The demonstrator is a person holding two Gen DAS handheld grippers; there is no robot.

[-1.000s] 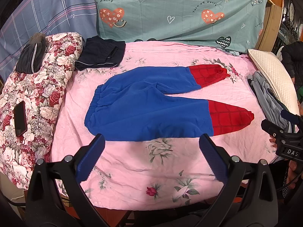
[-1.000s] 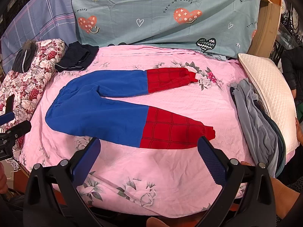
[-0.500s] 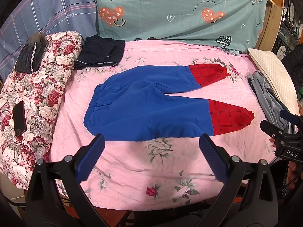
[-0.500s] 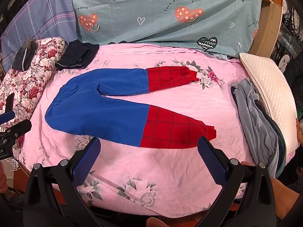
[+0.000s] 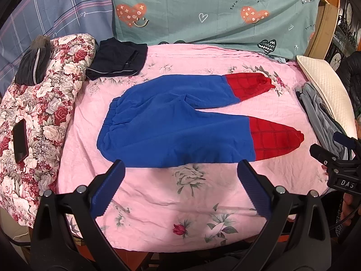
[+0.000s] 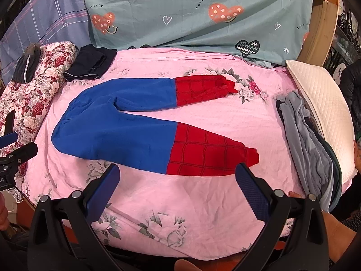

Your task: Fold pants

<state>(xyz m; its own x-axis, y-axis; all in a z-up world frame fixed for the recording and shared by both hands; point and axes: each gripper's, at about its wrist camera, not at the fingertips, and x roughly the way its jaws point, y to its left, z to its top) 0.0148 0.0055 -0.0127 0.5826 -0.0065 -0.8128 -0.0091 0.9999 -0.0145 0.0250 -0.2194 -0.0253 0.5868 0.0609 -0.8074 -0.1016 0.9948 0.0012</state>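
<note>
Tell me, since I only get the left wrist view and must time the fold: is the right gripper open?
Observer: Yes. The right gripper is wide open, with nothing between its blue-padded fingers.
Operator: Where is it aimed?
Observer: At the red, grid-patterned lower half of the near leg of the blue fleece pants; its right finger sits just below the near cuff.
Operator: Anything crowding that cuff?
Observer: No. The grey garment pile lies apart from it and drapes over the front edge of the pink floral sheet.
</note>
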